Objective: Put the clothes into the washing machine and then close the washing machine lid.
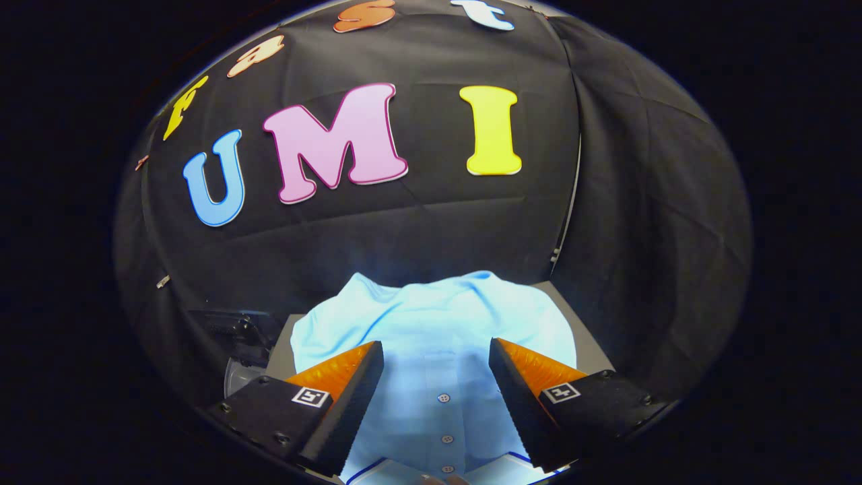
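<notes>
Your gripper (436, 377) stood with its two fingers spread well apart, nothing pinched between them and neither pad pressing on cloth. In the gap between the fingers lay the front of a pale blue shirt (431, 323), spread flat with its button placket running straight down the middle. Three small buttons (443, 398) were visible in a line along that placket, nearest you. At the very bottom, just below the fingers, a white edge with a dark blue line (367, 471) showed beneath the shirt; what it belonged to could not be told.

Ahead of your fingertips the shirt widened into its shoulders and collar region, bunched slightly at the far edge. It rested on a grey surface (592, 350), bare parts of which showed beside each finger.

Off to your left, beyond the left finger and lower than the grey surface, a dark, indistinct object with a pale rounded part (236, 377) was seen; its identity could not be confirmed.

Behind everything hung the black cloth wall (640, 236) of the booth, creased and draped.
</notes>
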Demonstrator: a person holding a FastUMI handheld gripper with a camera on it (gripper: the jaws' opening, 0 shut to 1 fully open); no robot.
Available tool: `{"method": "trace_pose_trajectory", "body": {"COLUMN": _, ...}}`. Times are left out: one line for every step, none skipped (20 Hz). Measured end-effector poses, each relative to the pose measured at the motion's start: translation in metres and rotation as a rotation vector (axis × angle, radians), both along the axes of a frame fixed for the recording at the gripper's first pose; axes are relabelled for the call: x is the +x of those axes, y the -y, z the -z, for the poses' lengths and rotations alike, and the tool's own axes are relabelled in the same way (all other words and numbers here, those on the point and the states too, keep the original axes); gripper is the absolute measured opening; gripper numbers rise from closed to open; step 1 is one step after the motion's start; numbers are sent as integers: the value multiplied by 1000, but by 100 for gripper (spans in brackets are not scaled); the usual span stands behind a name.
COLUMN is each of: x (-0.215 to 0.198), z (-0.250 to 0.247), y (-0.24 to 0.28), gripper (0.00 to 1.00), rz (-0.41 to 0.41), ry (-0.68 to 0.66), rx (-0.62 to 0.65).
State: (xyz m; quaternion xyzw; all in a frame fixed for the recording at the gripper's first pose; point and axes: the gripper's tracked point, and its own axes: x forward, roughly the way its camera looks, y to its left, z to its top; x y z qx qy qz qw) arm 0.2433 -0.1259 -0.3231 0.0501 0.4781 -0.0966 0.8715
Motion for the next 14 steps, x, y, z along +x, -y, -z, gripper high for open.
{"method": "trace_pose_trajectory", "body": {"x": -2, "z": 8, "y": 2, "gripper": 99, "rz": 5, "ry": -23, "rx": 1}}
{"method": "trace_pose_trajectory", "body": {"x": -3, "z": 16, "y": 2, "gripper": 99, "rz": 6, "ry": -44, "rx": -1}}
{"method": "trace_pose_trajectory", "body": {"x": -5, "z": 22, "y": 3, "gripper": 99, "rz": 7, "ry": -59, "rx": -6}}
{"method": "trace_pose_trajectory", "body": {"x": -7, "z": 27, "y": 3, "gripper": 99, "rz": 7, "ry": -78, "rx": -12}}
{"method": "trace_pose_trajectory", "body": {"x": -9, "z": 33, "y": 3, "gripper": 99, "rz": 5, "ry": -93, "rx": -14}}
{"method": "trace_pose_trajectory", "body": {"x": -11, "z": 34, "y": 3, "gripper": 99, "rz": 3, "ry": -104, "rx": -16}}
{"method": "trace_pose_trajectory", "body": {"x": -8, "z": 33, "y": 4, "gripper": 99, "rz": 1, "ry": -93, "rx": -22}}
{"method": "trace_pose_trajectory", "body": {"x": -9, "z": 33, "y": 5, "gripper": 99, "rz": 7, "ry": -97, "rx": -23}}
{"method": "trace_pose_trajectory", "body": {"x": -9, "z": 33, "y": 5, "gripper": 99, "rz": 12, "ry": -97, "rx": -21}}
{"method": "trace_pose_trajectory", "body": {"x": -9, "z": 33, "y": 6, "gripper": 99, "rz": 16, "ry": -97, "rx": -20}}
{"method": "trace_pose_trajectory", "body": {"x": -10, "z": 34, "y": 6, "gripper": 99, "rz": 16, "ry": -101, "rx": -22}}
{"method": "trace_pose_trajectory", "body": {"x": -9, "z": 35, "y": 6, "gripper": 99, "rz": 9, "ry": -111, "rx": -31}}
{"method": "trace_pose_trajectory", "body": {"x": -12, "z": 35, "y": 6, "gripper": 99, "rz": 1, "ry": -119, "rx": -40}}
{"method": "trace_pose_trajectory", "body": {"x": -12, "z": 36, "y": 6, "gripper": 95, "rz": -8, "ry": -126, "rx": -46}}
